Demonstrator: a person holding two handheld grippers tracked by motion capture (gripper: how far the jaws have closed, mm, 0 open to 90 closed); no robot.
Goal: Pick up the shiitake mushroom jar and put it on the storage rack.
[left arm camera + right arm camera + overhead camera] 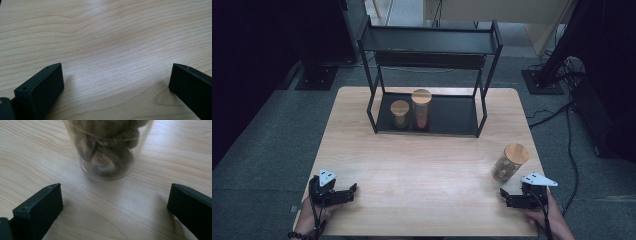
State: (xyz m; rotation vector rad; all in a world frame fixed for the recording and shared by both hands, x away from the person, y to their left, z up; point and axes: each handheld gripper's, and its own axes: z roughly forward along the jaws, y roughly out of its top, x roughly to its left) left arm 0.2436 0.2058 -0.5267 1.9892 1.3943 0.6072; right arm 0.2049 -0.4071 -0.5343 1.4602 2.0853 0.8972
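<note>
Looking down from the high view, I see a square table of pale wood with clear grain lines, standing on a grey carpet floor in a dim room. At the far side of the table stands a black metal shelf with two levels. On its lower level two jars with wooden lids stand just beside each other, a short jar at the left and a tall jar at the right. Behind the table I see dark stand bases and some black cables lying on the floor at the right.

I hold the left gripper low over the near left corner of the table, with its jaws spread wide; in the left gripper view there is bare wood between them.

The right gripper is at the near right corner, its jaws also spread wide and holding nothing. The glass jar with a wooden lid stands upright on the table just in front of it, near the right edge. In the right gripper view its base is near the jaws but apart from them, and brown pieces lie inside.
</note>
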